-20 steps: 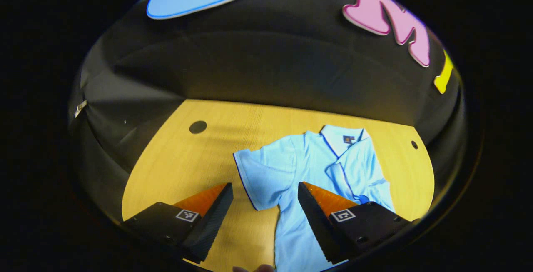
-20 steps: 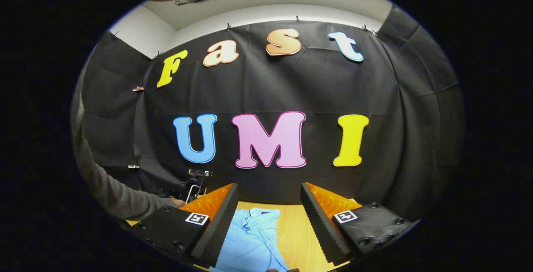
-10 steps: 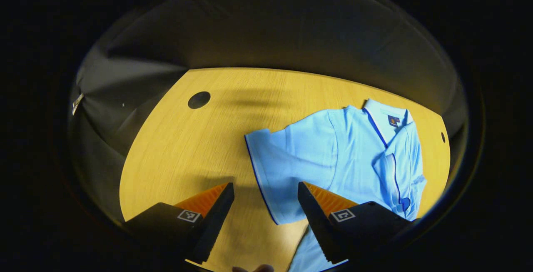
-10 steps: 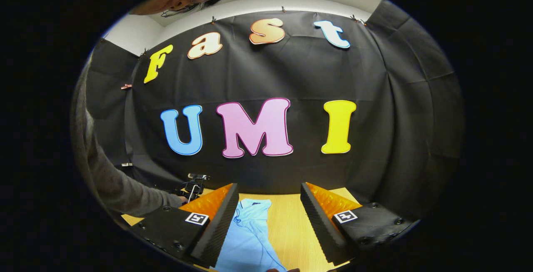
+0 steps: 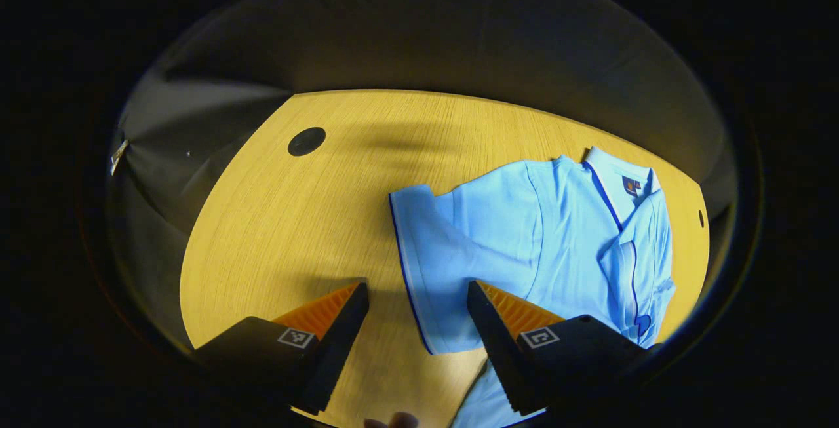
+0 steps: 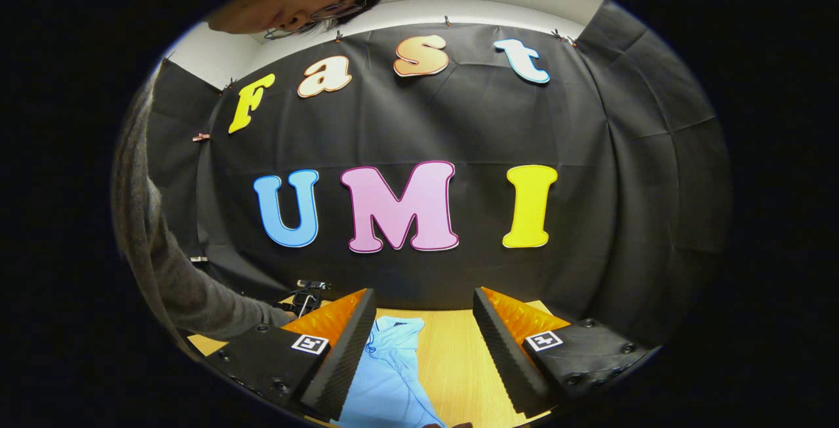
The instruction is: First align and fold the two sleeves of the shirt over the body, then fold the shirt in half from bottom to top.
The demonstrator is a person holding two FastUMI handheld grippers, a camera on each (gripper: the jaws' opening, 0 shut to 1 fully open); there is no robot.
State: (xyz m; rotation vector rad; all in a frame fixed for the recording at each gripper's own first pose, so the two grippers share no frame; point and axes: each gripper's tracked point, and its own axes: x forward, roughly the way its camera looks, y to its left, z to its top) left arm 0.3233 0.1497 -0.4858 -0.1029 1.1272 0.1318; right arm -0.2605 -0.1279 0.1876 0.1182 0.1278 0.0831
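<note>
My left gripper (image 5: pixel 417 297) hangs wide open, empty, over the shirt's (image 5: pixel 524 238) sleeve (image 5: pixel 426 244) on the tabletop (image 5: pixel 295 231); my right gripper (image 6: pixel 424 307) is open, empty.

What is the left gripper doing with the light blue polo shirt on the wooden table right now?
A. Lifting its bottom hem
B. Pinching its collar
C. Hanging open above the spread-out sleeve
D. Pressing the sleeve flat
C: the left gripper is open, its fingers apart over the spread sleeve's edge of the light blue polo shirt.
</note>
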